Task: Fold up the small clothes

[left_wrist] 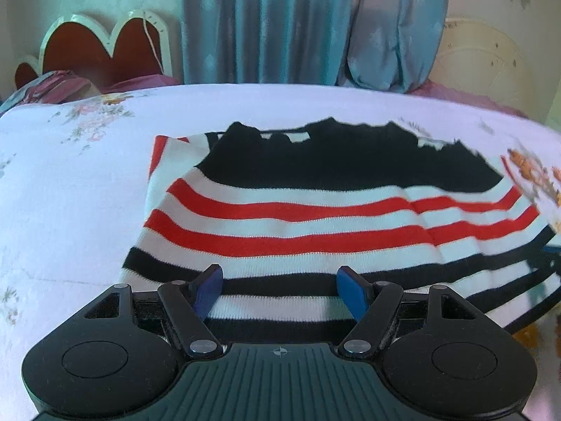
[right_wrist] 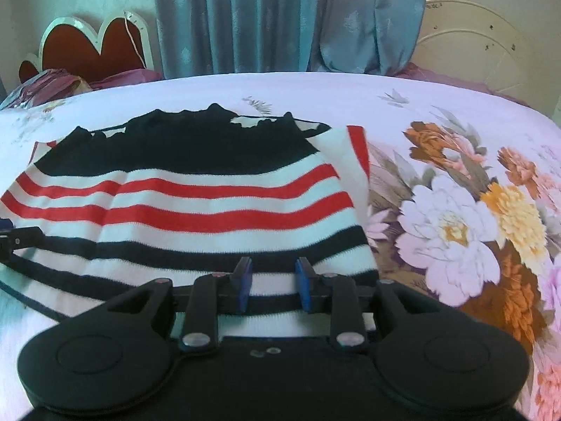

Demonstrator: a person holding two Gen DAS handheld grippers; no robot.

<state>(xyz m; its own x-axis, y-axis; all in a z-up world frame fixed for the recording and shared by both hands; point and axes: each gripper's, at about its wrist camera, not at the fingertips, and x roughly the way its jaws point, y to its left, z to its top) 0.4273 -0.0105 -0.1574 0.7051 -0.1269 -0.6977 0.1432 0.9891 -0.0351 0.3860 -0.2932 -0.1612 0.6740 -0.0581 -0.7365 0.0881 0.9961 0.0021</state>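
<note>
A folded knit sweater (left_wrist: pixel 298 210) (right_wrist: pixel 196 203) with a black band and red, white and black stripes lies flat on the bed. My left gripper (left_wrist: pixel 280 291) hovers over its near left hem, blue pads wide apart, with only flat cloth showing between them. Over the near right hem my right gripper (right_wrist: pixel 273 280) stands with a narrower gap; the striped cloth lies under it and the pads do not press on it. A bit of the right gripper (left_wrist: pixel 552 256) shows at the left wrist view's right edge. A bit of the left gripper (right_wrist: pixel 17 238) shows at the right wrist view's left edge.
The bed sheet (left_wrist: pixel 70 193) is white with large flower prints (right_wrist: pixel 455 217) to the sweater's right. Behind the bed hang blue curtains (left_wrist: pixel 280 24). A red heart-shaped headboard (left_wrist: pixel 98 45) and a pillow (left_wrist: pixel 52 84) sit at the far left, a cream round panel (right_wrist: pixel 473 45) at the far right.
</note>
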